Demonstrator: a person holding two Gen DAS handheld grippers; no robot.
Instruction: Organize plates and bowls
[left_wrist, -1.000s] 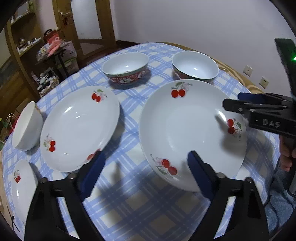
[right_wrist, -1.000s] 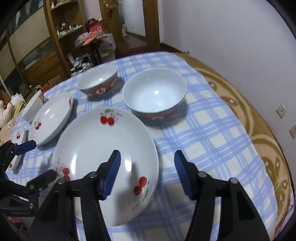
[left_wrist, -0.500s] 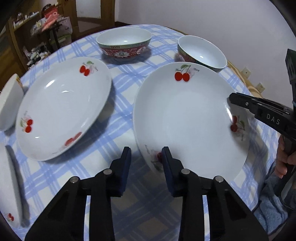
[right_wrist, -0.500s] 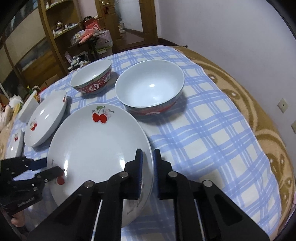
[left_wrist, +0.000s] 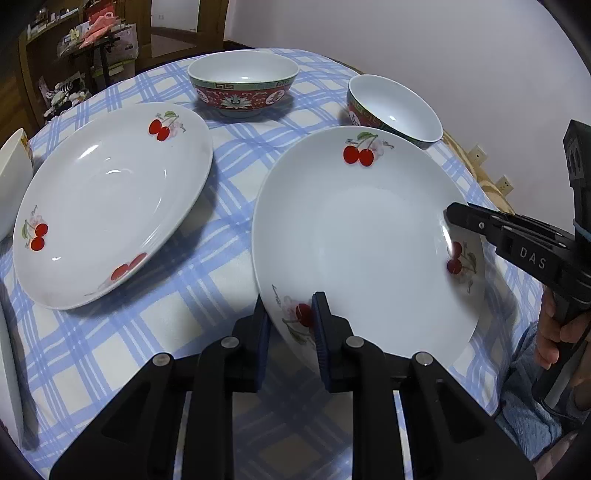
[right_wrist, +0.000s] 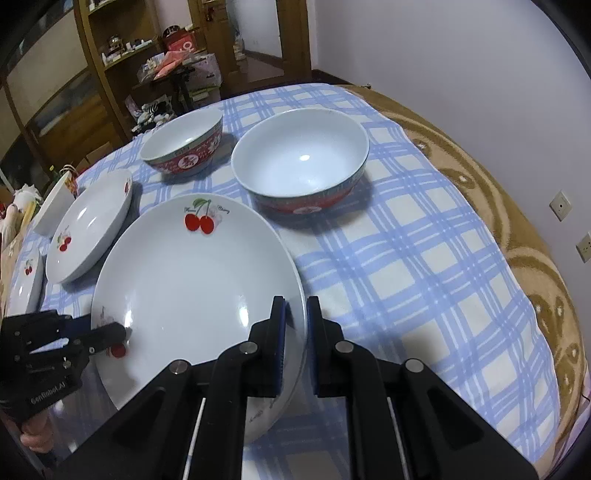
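My left gripper is closing on the near rim of the large white cherry-print ceramic plate on the blue-checked tablecloth; my right gripper pinches its opposite rim. It holds nothing.

A home dining room. Ahead of the tool lies a round table under a blue-and-white checked tablecloth, set with cherry-printed plates and 2 red-patterned bowls. Beyond the table, to the tool's left, stands a wooden cabinet with cluttered shelves, a wooden door beside it. Wall sockets sit off to the right.
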